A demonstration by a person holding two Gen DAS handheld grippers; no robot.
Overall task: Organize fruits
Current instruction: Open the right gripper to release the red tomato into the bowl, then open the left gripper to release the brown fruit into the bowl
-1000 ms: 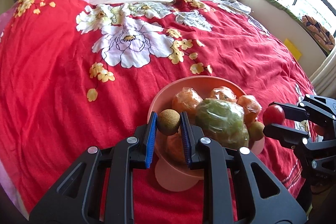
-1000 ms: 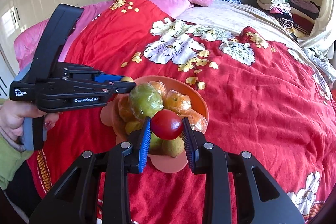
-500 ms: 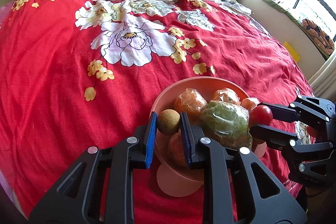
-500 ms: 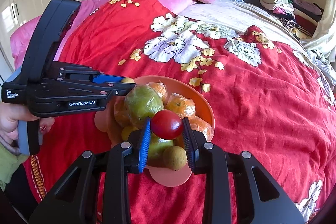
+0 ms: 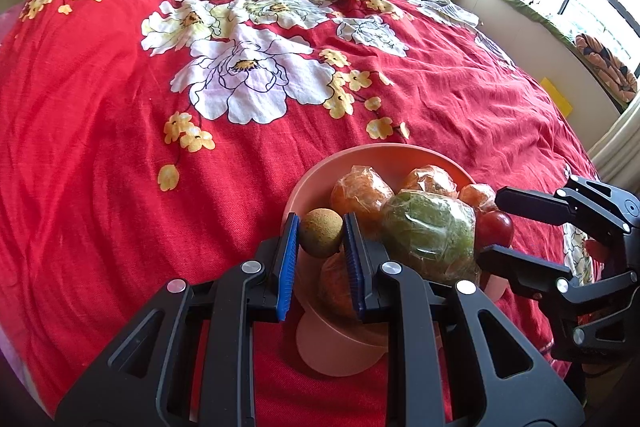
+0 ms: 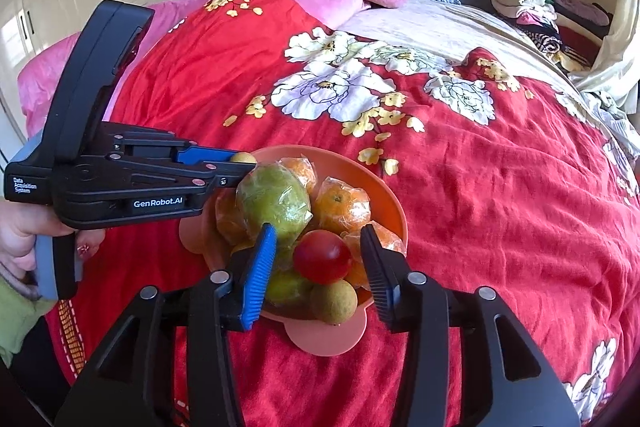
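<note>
While right tongs (image 6: 318, 269) have just been opening around red fruit (image 6: 322, 257) atop heaped pink bowl (image 6: 394, 205), left tongs (image 5: 320, 243) pinch small brown fruit (image 5: 321, 231) over bowl's rim. Both round, light, bruisable: pinch mid-girth, gently.

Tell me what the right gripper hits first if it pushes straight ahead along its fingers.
Probably the red fruit, which sits on the pile between the right gripper's open jaws, no longer pinched. Behind it lie the wrapped oranges.
</note>
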